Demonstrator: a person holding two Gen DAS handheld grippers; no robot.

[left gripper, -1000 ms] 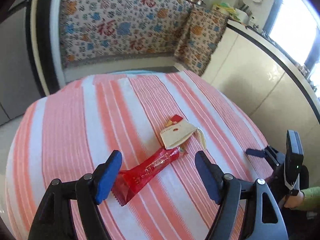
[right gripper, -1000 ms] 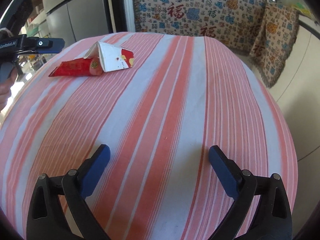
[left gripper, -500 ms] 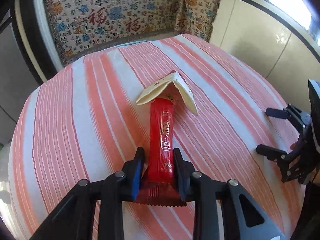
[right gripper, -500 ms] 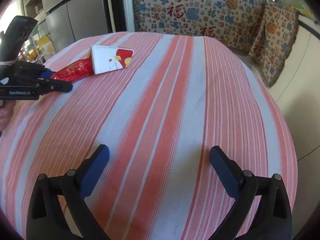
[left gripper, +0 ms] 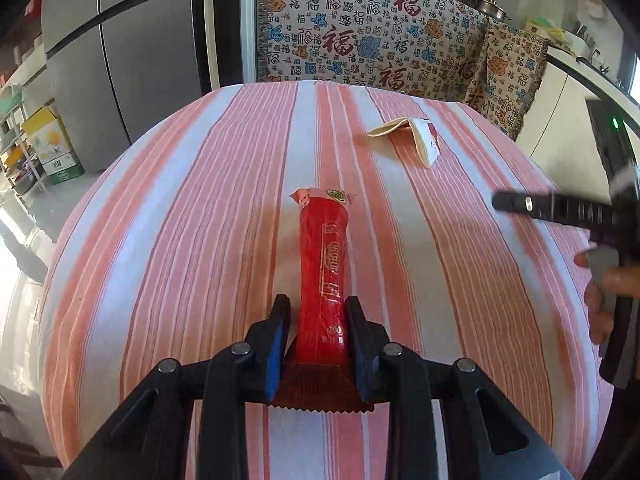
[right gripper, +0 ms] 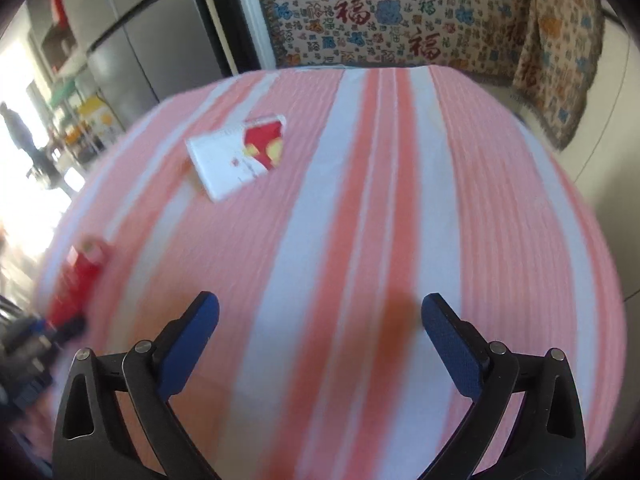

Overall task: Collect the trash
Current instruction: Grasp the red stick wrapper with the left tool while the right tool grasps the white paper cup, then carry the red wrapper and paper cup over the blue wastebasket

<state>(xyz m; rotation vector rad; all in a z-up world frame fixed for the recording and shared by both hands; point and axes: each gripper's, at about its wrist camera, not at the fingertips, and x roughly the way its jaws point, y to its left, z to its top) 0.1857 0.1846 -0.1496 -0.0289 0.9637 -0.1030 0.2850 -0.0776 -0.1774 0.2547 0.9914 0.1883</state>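
So the left hand-held gripper point(left gripper: 316, 332) has its jaws clamped on the long red foil snack wrapper point(left gripper: 323, 276), low in the frame's centre over the pink-and-white striped counter point(left gripper: 192, 240). The folded white-and-red paper carton point(right gripper: 240, 156) lies loose in the upper left of the right view, right hand-held gripper point(right gripper: 320, 334) spread wide and empty. No bin showing, so I'd say one piece grabbed, one to go.

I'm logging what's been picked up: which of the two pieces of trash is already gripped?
The long red wrapper: the left claw is shut on its near end. The folded white-and-red carton lies apart, farther along the striped tablecloth, untouched.
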